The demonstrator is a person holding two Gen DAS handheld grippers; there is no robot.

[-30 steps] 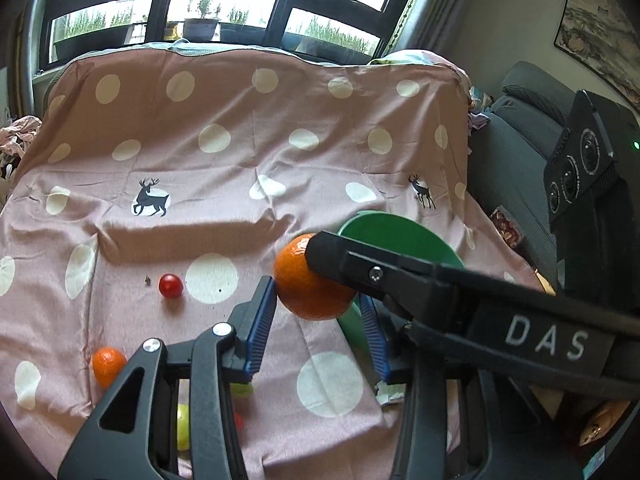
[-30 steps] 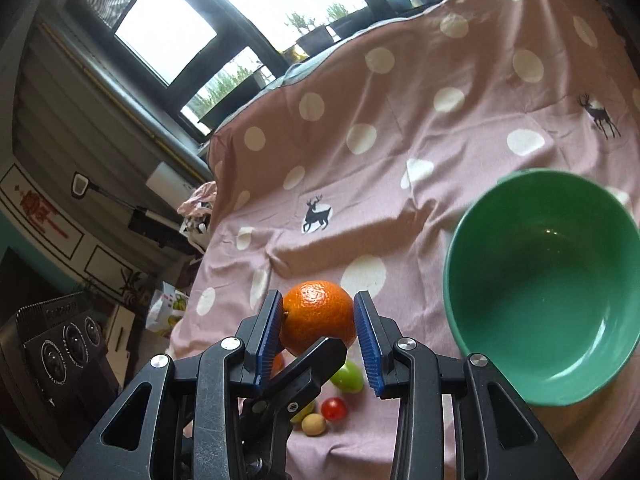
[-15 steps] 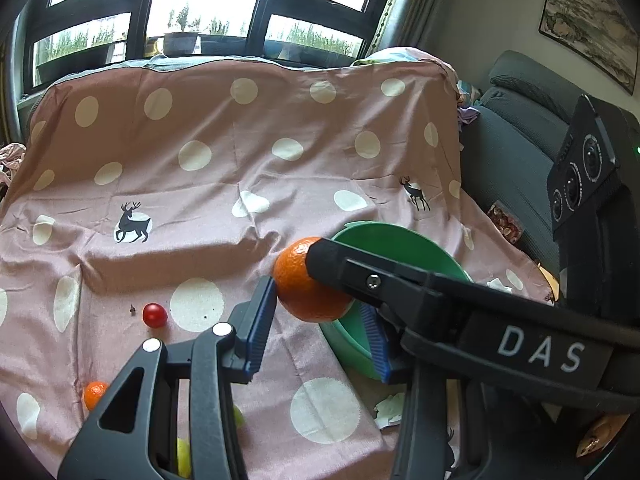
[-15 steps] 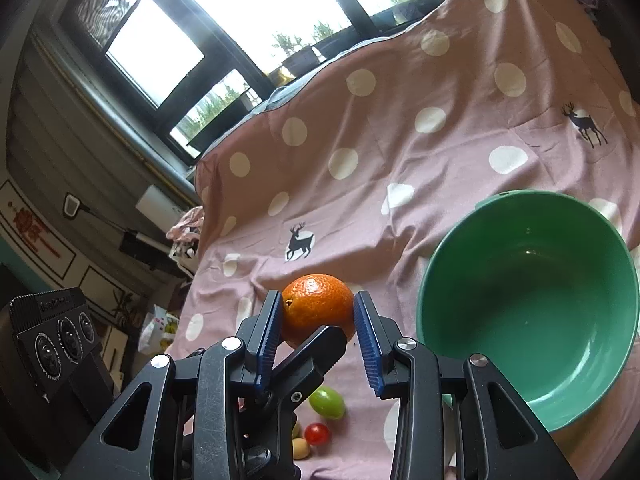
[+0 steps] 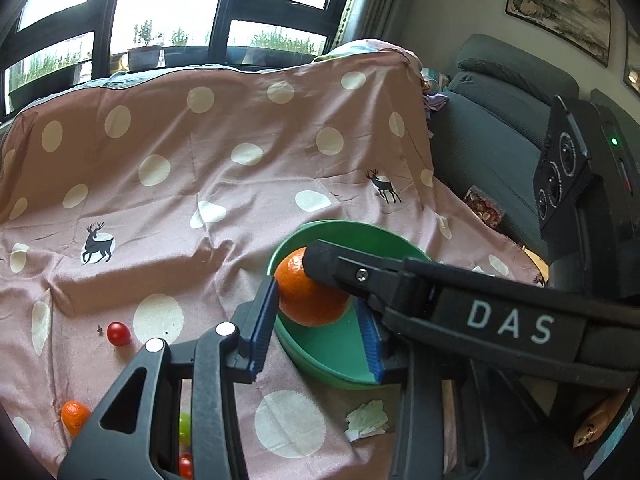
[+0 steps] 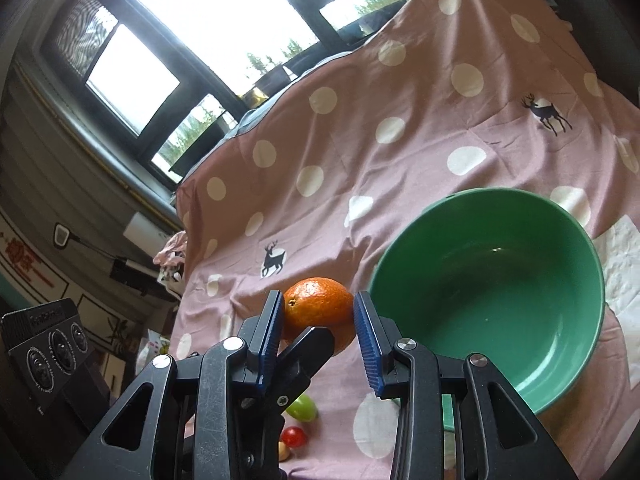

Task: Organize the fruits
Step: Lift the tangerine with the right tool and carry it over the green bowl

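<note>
A big orange [image 6: 318,309] sits between the blue pads of my right gripper [image 6: 319,318], which is shut on it, just left of the green bowl [image 6: 492,264]. In the left wrist view the same orange [image 5: 310,294] shows over the near-left rim of the bowl [image 5: 332,350], with the right gripper's black finger across it. My left gripper [image 5: 318,326] is open; its jaws stand around the orange and one finger pokes under the orange in the right wrist view.
On the pink dotted cloth [image 5: 200,184] lie a red cherry tomato [image 5: 119,333], a small orange [image 5: 74,416], a green fruit [image 6: 302,407] and another red tomato [image 6: 293,436]. Crumpled paper [image 5: 366,420] lies near the bowl. A grey sofa [image 5: 500,128] stands to the right.
Both grippers moved right toward the bowl with the orange. The orange went from over the cloth to over the bowl's near-left rim. The bowl looms larger in both views.
</note>
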